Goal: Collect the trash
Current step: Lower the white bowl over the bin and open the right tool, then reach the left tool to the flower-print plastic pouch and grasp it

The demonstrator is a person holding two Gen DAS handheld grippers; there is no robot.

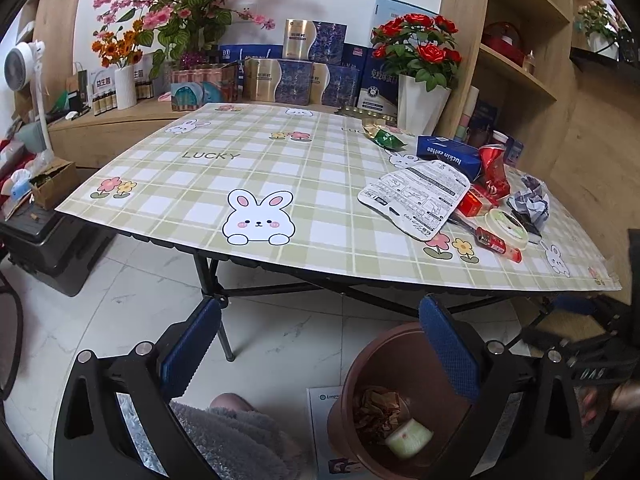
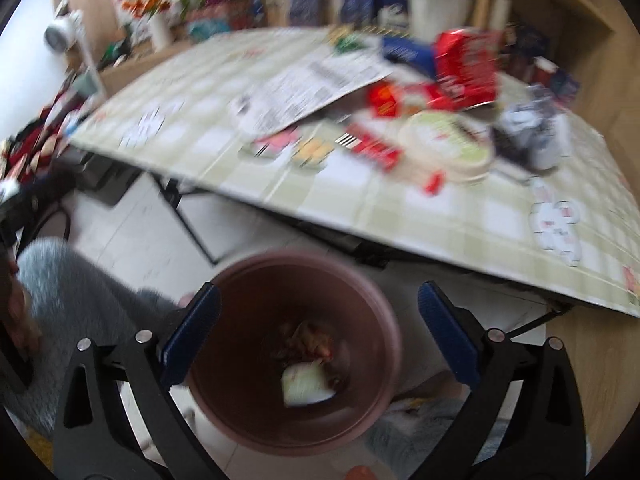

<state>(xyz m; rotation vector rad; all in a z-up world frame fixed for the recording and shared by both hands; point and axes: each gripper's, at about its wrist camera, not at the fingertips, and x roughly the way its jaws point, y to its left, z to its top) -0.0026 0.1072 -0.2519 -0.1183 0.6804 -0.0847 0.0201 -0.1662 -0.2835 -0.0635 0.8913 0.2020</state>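
A brown trash bin (image 1: 360, 384) stands on the floor in front of the table; it also shows in the right wrist view (image 2: 384, 320), holding a pale green cup (image 2: 306, 384) and brown scraps. My right gripper (image 2: 318, 338) is open and empty above the bin's mouth. My left gripper (image 1: 320, 354) is open and empty over the floor, left of the bin. Trash lies at the table's right: a white printed wrapper (image 1: 416, 196), a crushed red can (image 1: 494, 170), a round lid (image 1: 506, 226), a red tube (image 1: 498, 243), crumpled paper (image 1: 530, 200) and a blue coffee box (image 1: 448, 152).
The checked tablecloth (image 1: 240, 168) covers a folding table with black legs (image 1: 212, 292). Boxes and flower vases (image 1: 420, 100) stand behind it, wooden shelves (image 1: 520, 60) to the right. A grey fuzzy sleeve (image 1: 236, 436) is below my left gripper. A green wrapper (image 1: 386, 138) lies near the vase.
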